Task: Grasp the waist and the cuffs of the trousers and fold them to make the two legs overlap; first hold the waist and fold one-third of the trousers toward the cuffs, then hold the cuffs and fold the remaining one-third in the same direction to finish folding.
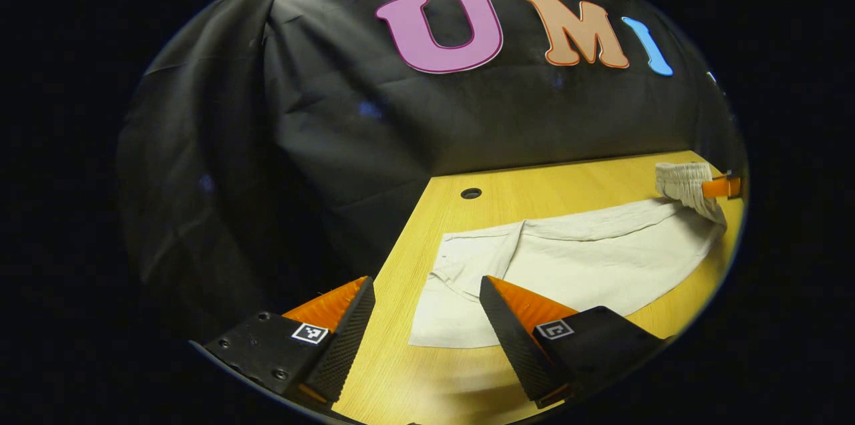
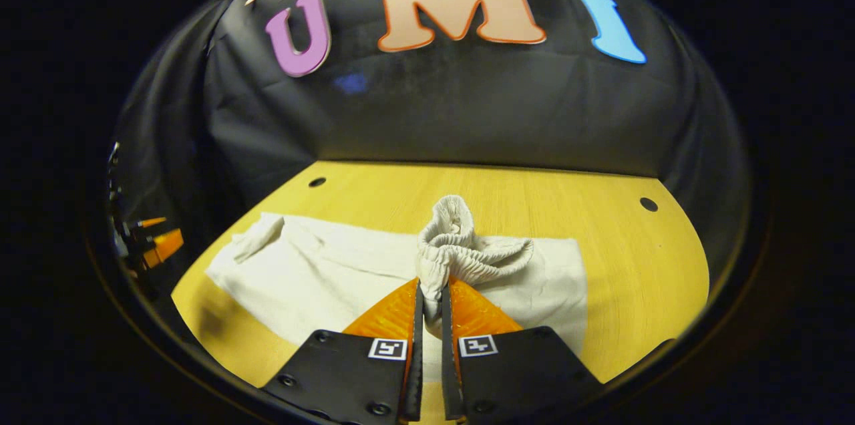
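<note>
Right gripper (image 2: 429, 291) clamped on bunched elastic waist (image 2: 461, 248) of trousers (image 2: 320, 278), lifted off table (image 2: 641, 264), left gripper (image 1: 427, 291) wide apart, holding nothing, above cuff end (image 1: 454, 264), legs flat on tabletop.

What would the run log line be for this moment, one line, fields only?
stage: waist fold | right gripper: shut on waist, bunched, lifted | left gripper: open near cuffs | trousers: flat on table

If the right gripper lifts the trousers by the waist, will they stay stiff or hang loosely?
Probably loosely: the waist bunches into soft gathers in the right gripper. The trousers lie creased on the table, so they likely drape and drag.
</note>
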`<state>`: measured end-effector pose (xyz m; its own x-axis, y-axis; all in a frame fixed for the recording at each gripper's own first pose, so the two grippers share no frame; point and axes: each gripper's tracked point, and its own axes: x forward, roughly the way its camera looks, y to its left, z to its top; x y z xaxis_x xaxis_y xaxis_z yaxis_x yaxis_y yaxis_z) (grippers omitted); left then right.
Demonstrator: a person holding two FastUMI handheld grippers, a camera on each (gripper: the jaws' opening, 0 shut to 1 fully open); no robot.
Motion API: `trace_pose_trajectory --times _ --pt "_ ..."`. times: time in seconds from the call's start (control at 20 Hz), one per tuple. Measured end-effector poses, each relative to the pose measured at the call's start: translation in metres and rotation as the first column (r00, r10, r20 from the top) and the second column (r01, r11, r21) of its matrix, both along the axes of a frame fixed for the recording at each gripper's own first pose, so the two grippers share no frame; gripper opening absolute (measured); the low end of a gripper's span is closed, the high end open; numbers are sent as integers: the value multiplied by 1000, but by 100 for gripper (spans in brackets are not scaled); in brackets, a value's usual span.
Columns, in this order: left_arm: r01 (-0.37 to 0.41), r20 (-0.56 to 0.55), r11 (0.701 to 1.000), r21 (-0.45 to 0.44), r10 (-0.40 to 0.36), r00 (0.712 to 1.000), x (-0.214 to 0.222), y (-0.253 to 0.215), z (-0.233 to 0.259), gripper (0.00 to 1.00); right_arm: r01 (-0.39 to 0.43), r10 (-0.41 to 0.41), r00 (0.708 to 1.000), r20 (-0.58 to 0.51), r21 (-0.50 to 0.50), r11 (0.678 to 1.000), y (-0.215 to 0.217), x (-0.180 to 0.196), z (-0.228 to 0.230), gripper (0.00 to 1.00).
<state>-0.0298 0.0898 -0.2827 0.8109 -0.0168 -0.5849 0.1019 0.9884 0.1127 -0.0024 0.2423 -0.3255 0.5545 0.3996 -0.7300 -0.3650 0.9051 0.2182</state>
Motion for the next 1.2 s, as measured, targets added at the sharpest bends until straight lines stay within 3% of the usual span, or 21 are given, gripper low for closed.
trace_pose_trajectory --times 0.05,0.15,0.2,0.25,0.35,0.4,0.5,0.85,1.2 --pt "-3 -6 1000 -2 3 1000 -1 2 -1 96 -39 38 999 -6 -26 999 2 -9 -8 8" --pt "-4 -15 1000 -1 4 1000 -2 4 -7 96 -117 116 993 -18 -72 991 5 -28 -21 8" --pt "-4 -20 1000 -3 4 1000 -3 6 -10 96 -155 153 988 -26 -83 984 9 -36 -26 17" --pt "-3 -25 1000 -10 2 1000 -3 7 -13 96 -197 194 980 -49 -66 978 18 -46 -30 17" --pt "-3 -42 1000 -27 2 999 -1 6 -21 96 -259 256 965 -51 -51 965 28 -63 -30 34" --pt "-3 -51 999 -34 2 999 -1 7 -25 96 -273 272 962 -34 -59 960 31 -64 -29 53" --pt "-1 -63 998 -57 -2 998 0 6 -36 96 -278 277 961 -18 -54 959 36 -60 -34 99" --pt "-38 -146 983 -180 11 989 4 8 -76 97 -196 196 981 -4 -84 977 21 -57 -12 98" --pt "-67 -234 970 -232 11 972 8 5 -119 98 -142 142 990 -10 -121 982 12 -60 -6 98"
